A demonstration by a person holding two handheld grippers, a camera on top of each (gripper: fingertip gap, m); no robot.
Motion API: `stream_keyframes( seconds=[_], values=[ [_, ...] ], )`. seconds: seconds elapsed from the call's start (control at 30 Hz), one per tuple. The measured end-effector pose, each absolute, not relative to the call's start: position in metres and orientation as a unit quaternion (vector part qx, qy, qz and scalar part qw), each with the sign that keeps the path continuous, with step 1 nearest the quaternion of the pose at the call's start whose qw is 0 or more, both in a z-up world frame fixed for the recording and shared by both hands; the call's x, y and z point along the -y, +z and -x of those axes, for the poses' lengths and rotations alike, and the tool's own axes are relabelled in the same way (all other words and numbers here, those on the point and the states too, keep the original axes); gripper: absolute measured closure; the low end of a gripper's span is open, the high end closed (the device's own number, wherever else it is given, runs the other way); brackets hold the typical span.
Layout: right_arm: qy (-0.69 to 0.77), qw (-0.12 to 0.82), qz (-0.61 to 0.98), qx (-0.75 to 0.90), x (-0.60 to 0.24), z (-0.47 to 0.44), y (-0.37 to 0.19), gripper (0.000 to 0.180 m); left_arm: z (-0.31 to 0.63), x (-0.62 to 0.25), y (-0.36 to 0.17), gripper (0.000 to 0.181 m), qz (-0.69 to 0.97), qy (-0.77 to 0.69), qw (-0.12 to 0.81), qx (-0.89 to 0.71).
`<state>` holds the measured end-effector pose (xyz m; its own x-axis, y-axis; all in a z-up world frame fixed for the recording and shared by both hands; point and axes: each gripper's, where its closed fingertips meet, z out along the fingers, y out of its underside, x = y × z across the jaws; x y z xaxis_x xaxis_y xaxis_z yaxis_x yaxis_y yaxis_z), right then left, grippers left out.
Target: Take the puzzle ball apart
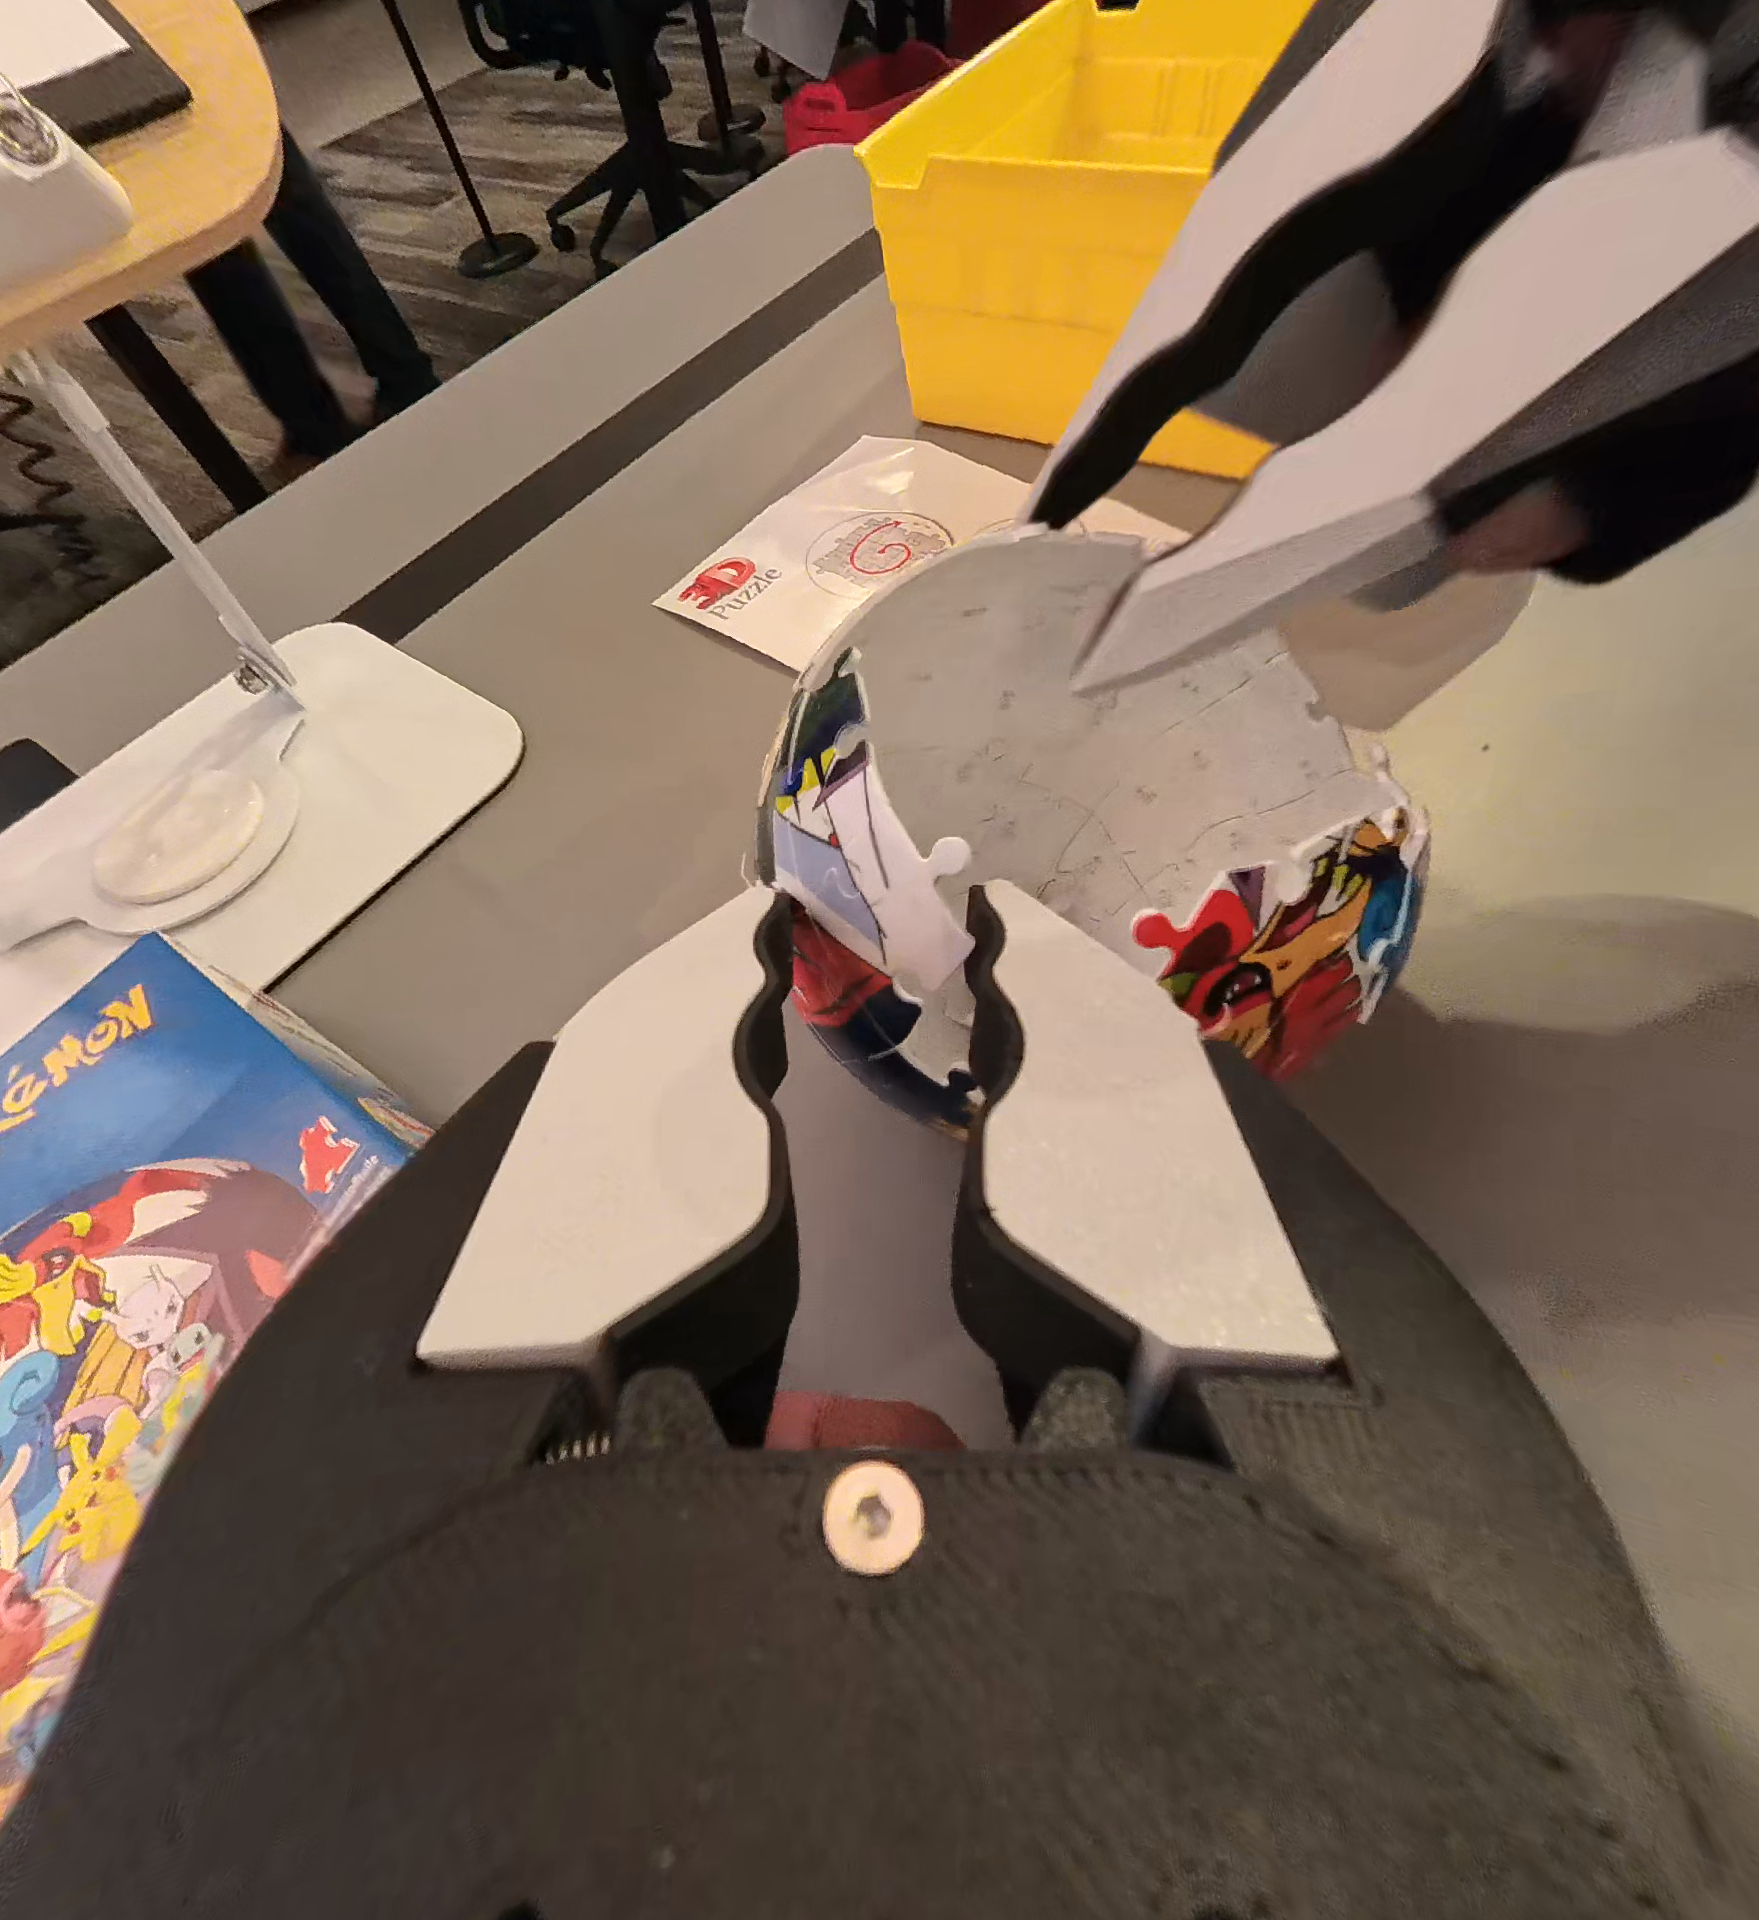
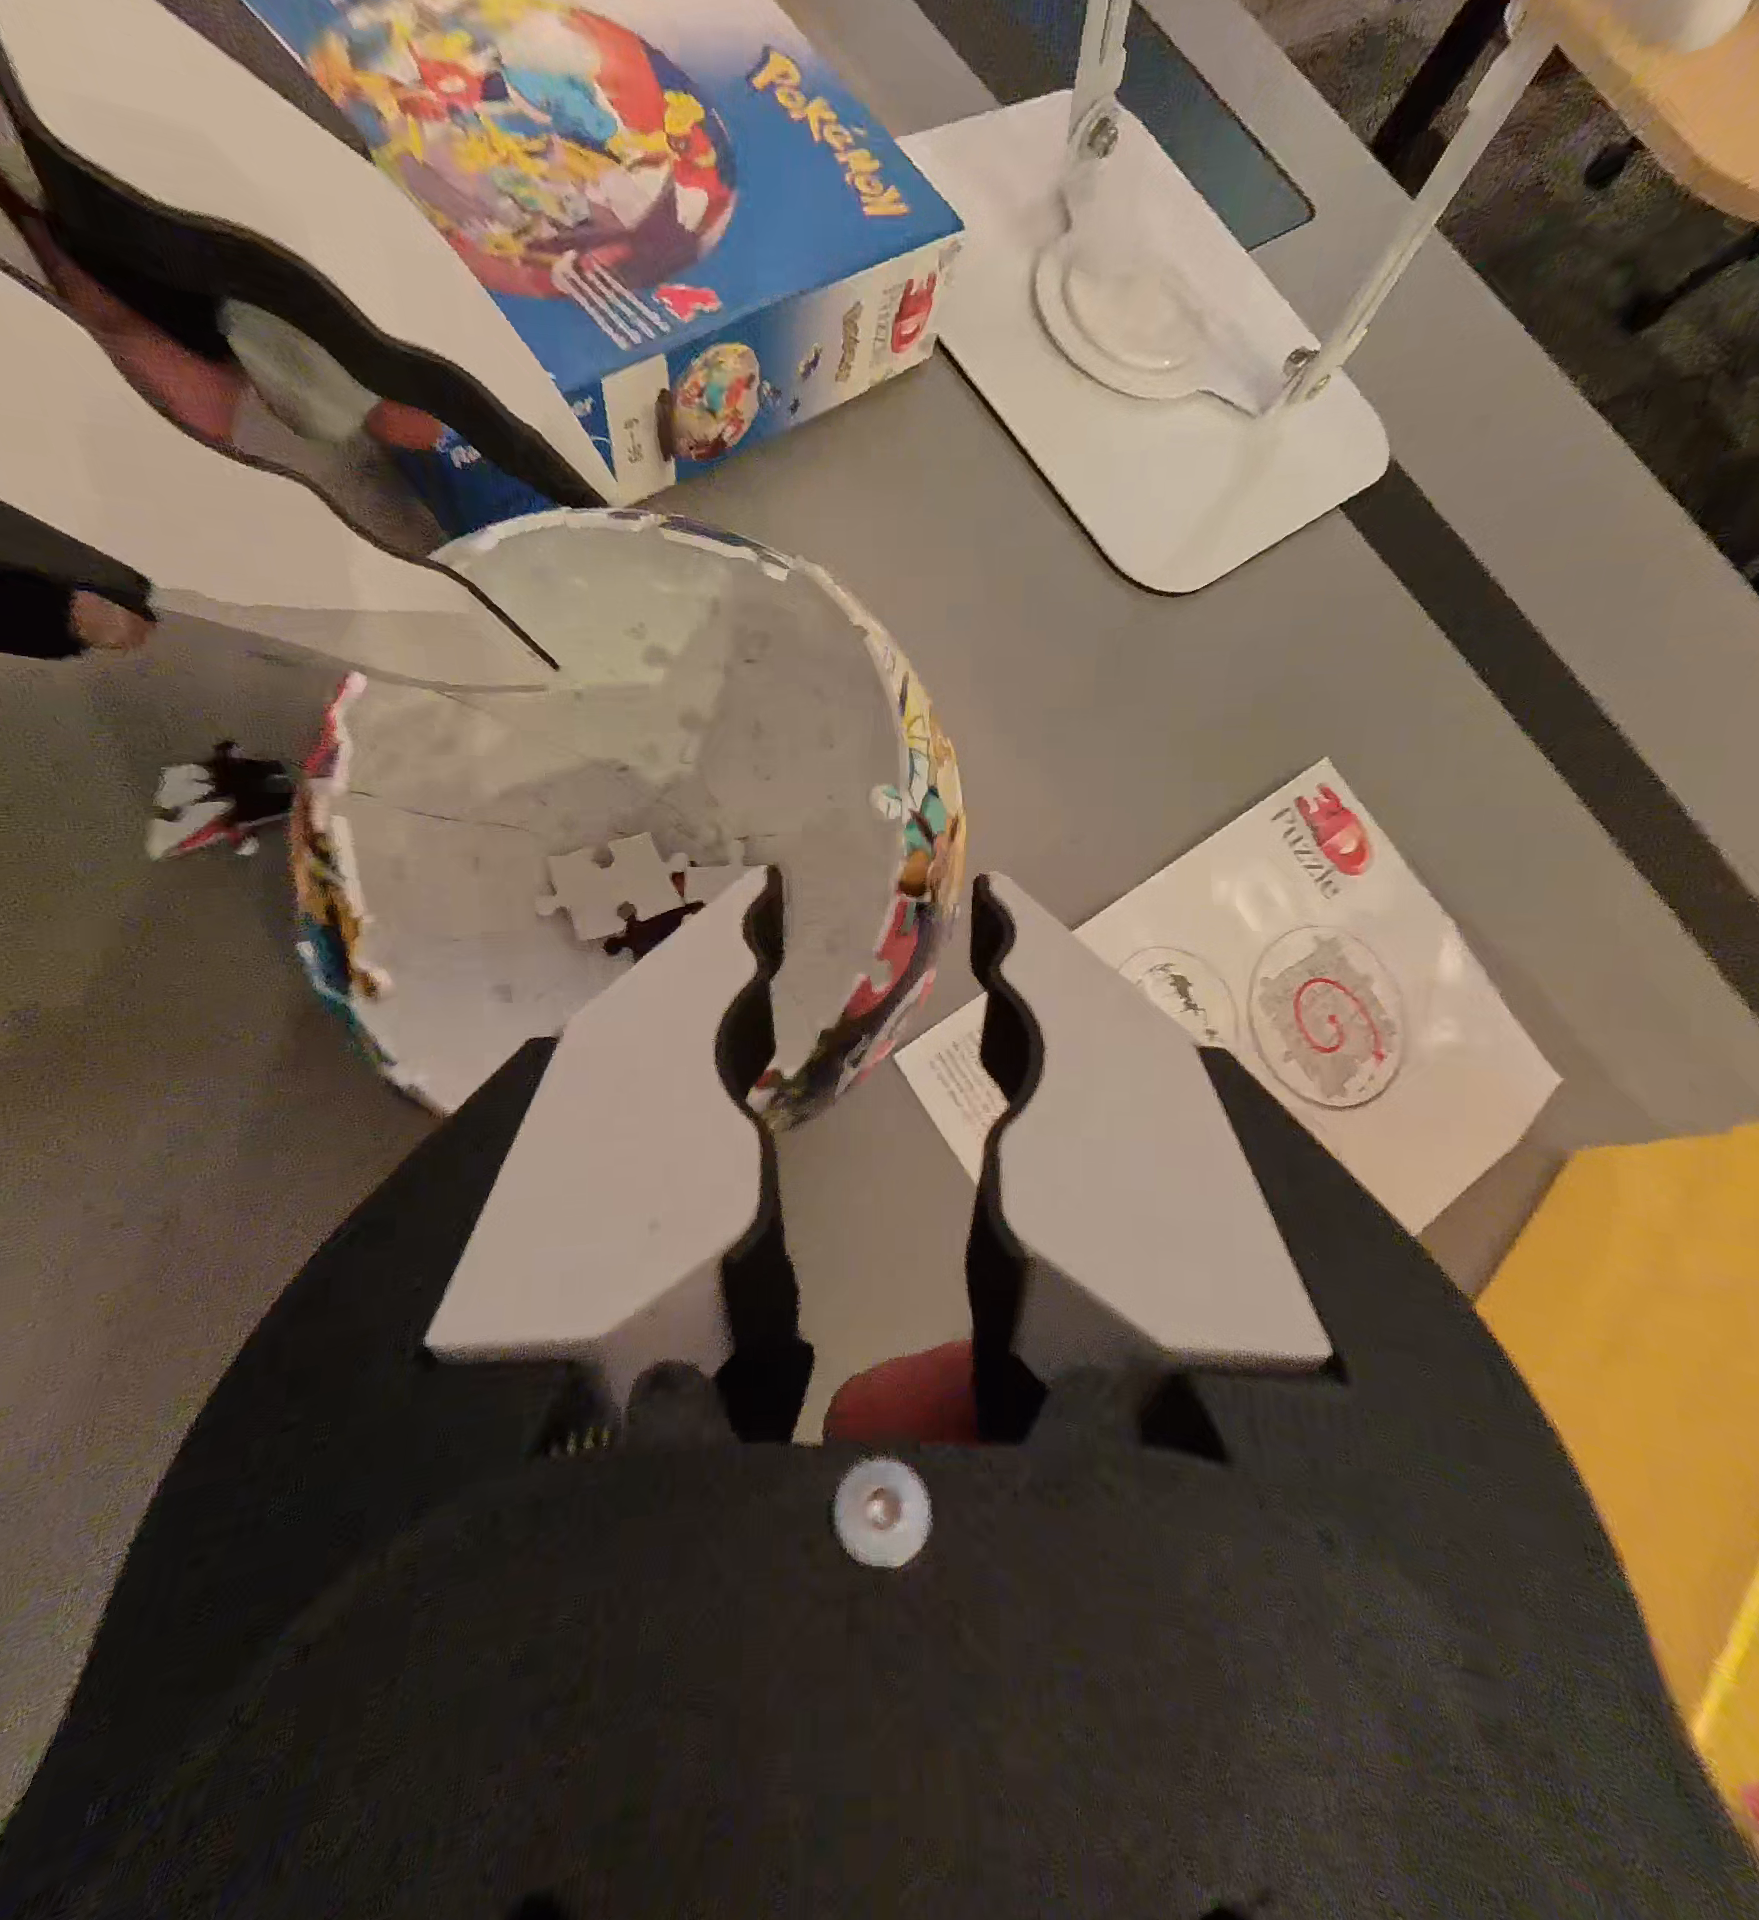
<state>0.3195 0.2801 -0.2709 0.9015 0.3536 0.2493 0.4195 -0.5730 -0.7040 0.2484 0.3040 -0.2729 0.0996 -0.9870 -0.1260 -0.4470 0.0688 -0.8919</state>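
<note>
The ball [image 1: 1093, 800], centre of both views, rests on the grey worktop [image 1: 594, 727] as an open shell: its upper part is gone, showing a grey inner face and a jagged rim of interlocked printed pieces. Loose pieces [image 2: 615, 883] lie inside it; another piece [image 2: 215, 805] lies on the worktop just beside it, at middle left of the right wrist view.

The left gripper [image 1: 875, 914] straddles the near rim in its own view, one finger outside, one inside; the jaws are apart, and whether they press the wall cannot be told. The right gripper [image 2: 875, 904] likewise straddles the opposite rim, jaws apart.

Handling, as a judgement: the shell looks light, thin and rigid in its parts but weak at the seams, so it may slide or collapse under a sideways pull. A hold is best taken on a projecting rim piece, across its thickness, while the other gripper steadies the wall.

Surroundings: puzzle box [image 1: 96, 1278] at lower left of the left wrist view, leaflet [image 2: 1322, 997], yellow bin [image 1: 1041, 208], white stand [image 2: 1166, 343].
</note>
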Motion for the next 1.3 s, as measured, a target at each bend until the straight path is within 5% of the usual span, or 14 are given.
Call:
stream_keyframes(
  seconds=[0.1, 0.33, 0.63, 1.3],
  values=[
    [-0.134, 0.410, 0.871, 0.233, -0.291, -0.329, -0.271, 0.178, -0.248, -0.311, -0.270, 0.159, 0.609, -0.297, 0.445, -0.586],
    [0.018, 0.466, 0.876, 0.124, -0.285, -0.324, -0.282, 0.180, -0.247, -0.329, -0.263, 0.176, 0.619, -0.298, 0.478, -0.547],
    [0.270, 0.528, 0.805, -0.033, -0.277, -0.326, -0.264, 0.180, -0.253, -0.341, -0.268, 0.177, 0.640, -0.339, 0.443, -0.528],
    [0.022, 0.614, 0.782, -0.107, -0.172, -0.533, -0.169, 0.180, -0.256, -0.343, -0.262, 0.176, 0.621, -0.315, 0.449, -0.560]
  ],
)
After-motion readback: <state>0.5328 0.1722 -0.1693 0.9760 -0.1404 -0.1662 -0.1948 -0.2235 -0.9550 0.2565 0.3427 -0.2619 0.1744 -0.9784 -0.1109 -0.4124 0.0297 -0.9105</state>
